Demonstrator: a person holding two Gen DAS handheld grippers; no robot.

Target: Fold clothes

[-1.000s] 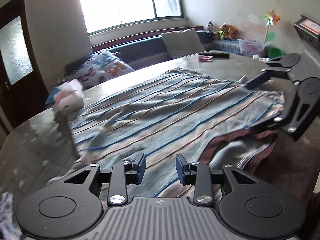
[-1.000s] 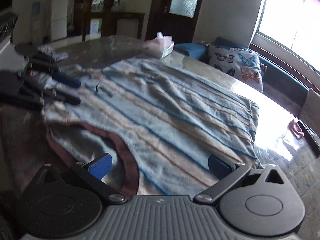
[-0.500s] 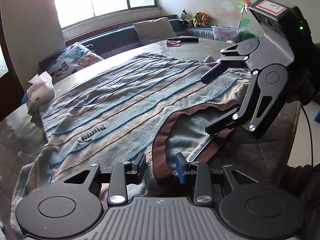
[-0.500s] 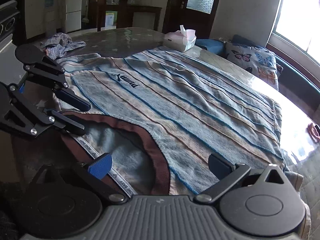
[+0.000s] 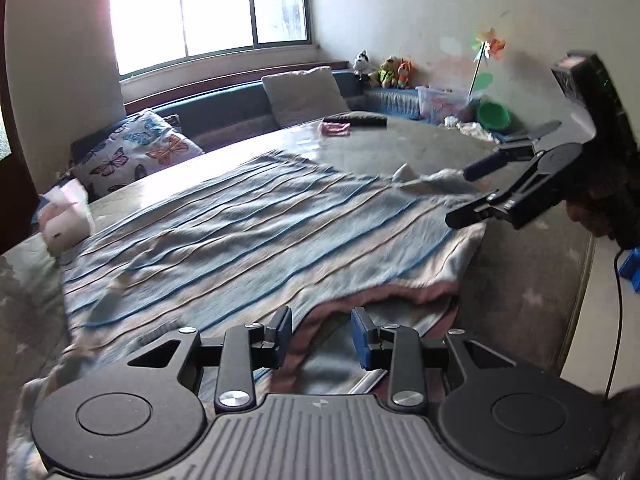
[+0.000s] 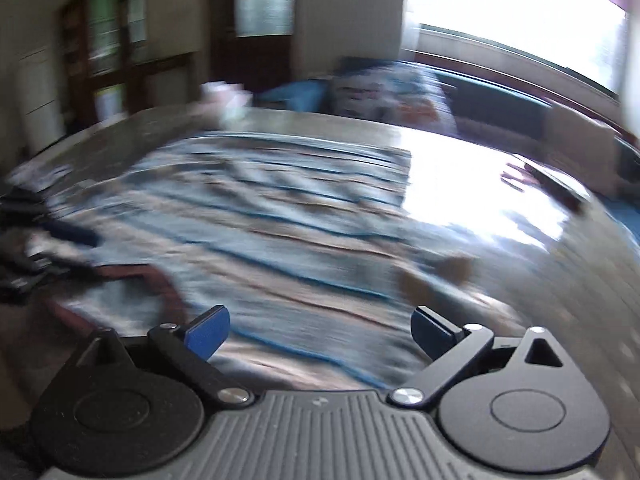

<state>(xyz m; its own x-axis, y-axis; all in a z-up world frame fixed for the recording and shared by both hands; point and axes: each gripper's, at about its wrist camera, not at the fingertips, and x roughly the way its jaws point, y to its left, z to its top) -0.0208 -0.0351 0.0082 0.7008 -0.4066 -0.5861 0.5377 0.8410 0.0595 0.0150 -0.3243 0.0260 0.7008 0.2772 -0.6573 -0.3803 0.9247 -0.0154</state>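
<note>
One pink tissue box (image 5: 66, 220), tissue sticking out, beside striped shirt (image 5: 260, 236).

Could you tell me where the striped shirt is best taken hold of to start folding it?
Probably at the brown neckline edge of the striped shirt, coming in from the near table edge. The shirt lies flat on the table, and that thick band sits slightly raised just ahead of the open left tongs. The right tongs, also open, have just narrowed slightly and could take the shoulder.

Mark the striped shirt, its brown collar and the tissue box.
striped shirt (image 5: 248, 240), left wrist view, middle of the front panel.
brown collar (image 5: 384, 294), left wrist view, neckline band near the table edge.
tissue box (image 5: 66, 220), left wrist view, blurred side face.
</note>
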